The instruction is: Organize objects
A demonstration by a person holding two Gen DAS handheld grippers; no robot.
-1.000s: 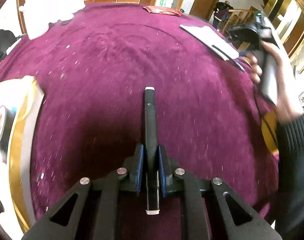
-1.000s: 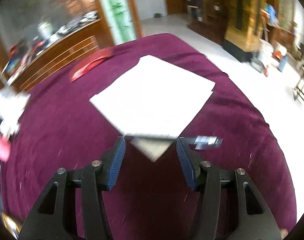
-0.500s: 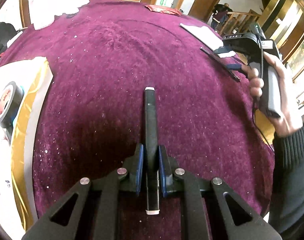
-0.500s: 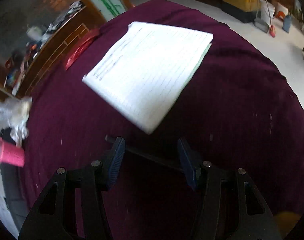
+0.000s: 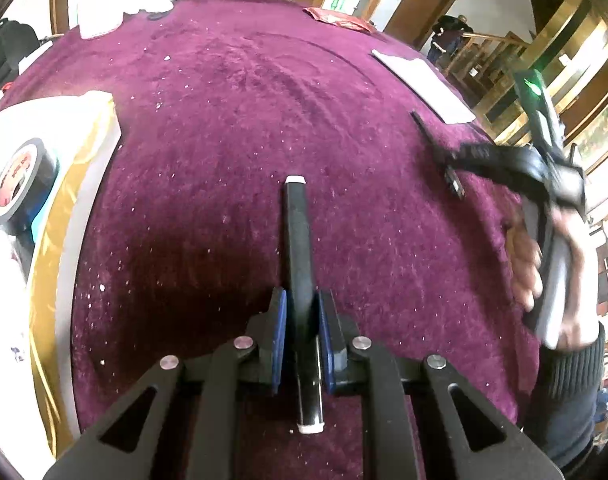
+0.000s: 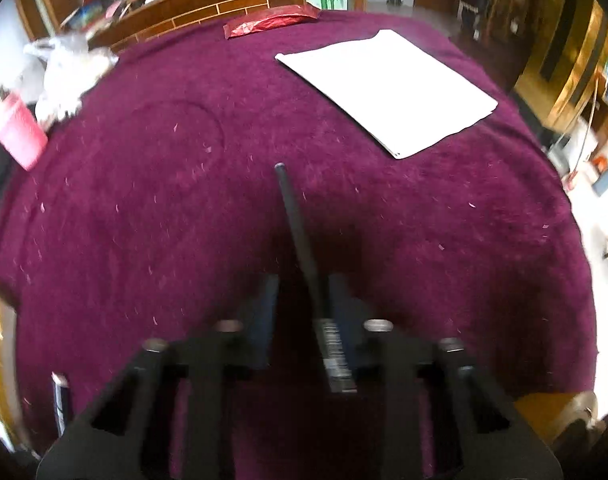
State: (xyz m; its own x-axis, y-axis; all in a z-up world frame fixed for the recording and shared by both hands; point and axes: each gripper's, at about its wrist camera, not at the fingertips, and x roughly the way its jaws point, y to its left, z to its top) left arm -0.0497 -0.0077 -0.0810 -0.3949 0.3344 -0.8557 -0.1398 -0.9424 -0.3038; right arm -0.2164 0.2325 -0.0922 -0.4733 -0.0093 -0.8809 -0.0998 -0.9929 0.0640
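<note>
My left gripper (image 5: 300, 300) is shut on a black marker (image 5: 298, 232) with white ends, held level over the purple tablecloth (image 5: 224, 120). My right gripper (image 6: 304, 292) has a thin black pen (image 6: 304, 248) between its jaws; the pen lies against the right pad and a gap remains on the left. The view is blurred, so the grip is unclear. In the left wrist view the right gripper (image 5: 451, 160) is at the thin pen (image 5: 431, 140) at the right, held by a hand (image 5: 543, 272).
A white notebook (image 6: 387, 92) lies at the far right. A gold-rimmed white tray (image 5: 56, 240) at the left holds a black tape roll (image 5: 20, 180). A red packet (image 6: 272, 20), white plastic bags (image 6: 68, 68) and a pink object (image 6: 18, 136) are at the far edge.
My right gripper swung from facing the notebook to the thin pen, which now lies along its fingers, and its jaws have narrowed. My left gripper stayed shut on the marker and moved slightly.
</note>
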